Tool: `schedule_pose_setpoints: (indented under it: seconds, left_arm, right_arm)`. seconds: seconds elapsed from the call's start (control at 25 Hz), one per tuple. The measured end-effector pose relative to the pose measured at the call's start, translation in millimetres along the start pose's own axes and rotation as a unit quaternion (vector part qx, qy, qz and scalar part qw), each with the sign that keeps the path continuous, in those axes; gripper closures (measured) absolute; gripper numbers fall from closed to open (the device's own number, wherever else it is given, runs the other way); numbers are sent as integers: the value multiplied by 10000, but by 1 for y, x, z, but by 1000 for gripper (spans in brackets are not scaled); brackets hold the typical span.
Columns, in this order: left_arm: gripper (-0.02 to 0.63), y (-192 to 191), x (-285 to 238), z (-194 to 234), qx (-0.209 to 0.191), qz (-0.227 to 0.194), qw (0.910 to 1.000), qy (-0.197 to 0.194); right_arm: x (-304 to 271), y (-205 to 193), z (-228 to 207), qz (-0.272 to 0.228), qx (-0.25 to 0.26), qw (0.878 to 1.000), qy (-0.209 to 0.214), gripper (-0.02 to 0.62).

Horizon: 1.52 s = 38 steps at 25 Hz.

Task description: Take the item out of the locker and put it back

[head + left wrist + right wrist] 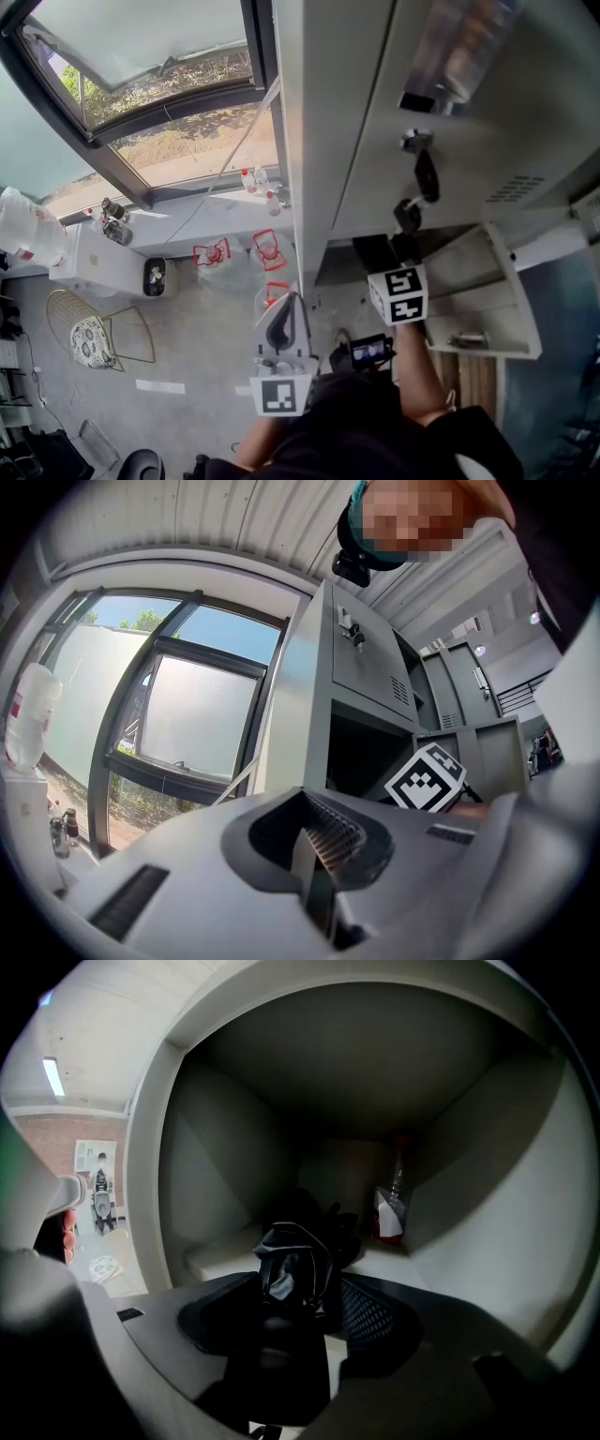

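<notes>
Right gripper [327, 1330] pointed slightly downward into the open locker [487, 1241], forearm stretched out behind it. Jaws clamped on a crumpled black item [293, 1269] just inside the compartment mouth. Left gripper [314, 860] held level outside, toward the window [187, 714], jaws together, empty. Gloom hid what the item was. Bottle [392, 1206] stood in the back corner.

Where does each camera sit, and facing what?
Head view: on the person's head, facing down at the locker; left tool, right tool, forearm show.
Left gripper view: on left tool, facing window, locker; shut jaws show.
Right gripper view: on right tool, facing into locker; jaws hold black bag.
Shared: first two show the right tool's marker cube.
</notes>
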<state>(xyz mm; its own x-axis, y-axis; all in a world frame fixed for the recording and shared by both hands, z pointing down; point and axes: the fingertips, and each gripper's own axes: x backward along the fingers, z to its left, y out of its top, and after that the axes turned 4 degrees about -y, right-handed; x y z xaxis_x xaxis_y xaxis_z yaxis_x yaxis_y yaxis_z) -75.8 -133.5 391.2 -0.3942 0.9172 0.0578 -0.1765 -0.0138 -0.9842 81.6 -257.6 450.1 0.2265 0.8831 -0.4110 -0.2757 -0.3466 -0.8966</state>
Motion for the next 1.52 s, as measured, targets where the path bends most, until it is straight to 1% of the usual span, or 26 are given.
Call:
schedule_pose_setpoints:
  seconds: [0.12, 0.28, 0.48, 0.64, 0.72, 0.76, 0.84, 1.08, 1.16, 1.32, 1.52]
  left_arm:
    - [614, -1, -1, -1, 10, 18, 10000, -15]
    - [614, -2, -2, -2, 22, 44, 10000, -5]
    - [615, -2, -2, -4, 16, 28, 10000, -14]
    - [614, -1, -3, -5, -6, 14, 10000, -17]
    - [615, 0, -3, -6, -24, -3, 10000, -45]
    - [614, 0, -3, -7, -21, 2, 10000, -56]
    - [614, -2, -2, -9, -19, 42, 10000, -76]
    - [615, -2, -1, -12, -21, 70, 9999, -129]
    - [614, -2, 0, -14, -17, 64, 9998, -175]
    - [614, -4, 1, -20, -13, 92, 9995, -310]
    - [615, -6, 4, -30, -22, 97, 9986, -517]
  right_arm:
    - [2, 3, 1, 6, -158, 9998, 153, 336]
    - [3, 11, -2, -2, -253, 9995, 206, 316]
    - [-11, 3, 1, 305, -325, 9988, 214, 308]
    - [-18, 0, 4, 416, -143, 9988, 192, 308]
    - [-19, -4, 1, 396, -14, 9991, 162, 313]
    - [-19, -5, 2, 375, 5, 9992, 163, 324]
    - [-16, -1, 6, 297, -46, 9993, 206, 352]
    - [-4, -4, 6, 111, -155, 9995, 237, 374]
    - [3, -7, 7, 41, -239, 9994, 264, 377]
    - [21, -16, 7, -80, -584, 9975, 399, 383]
    - [41, -36, 4, -217, -791, 9960, 367, 388]
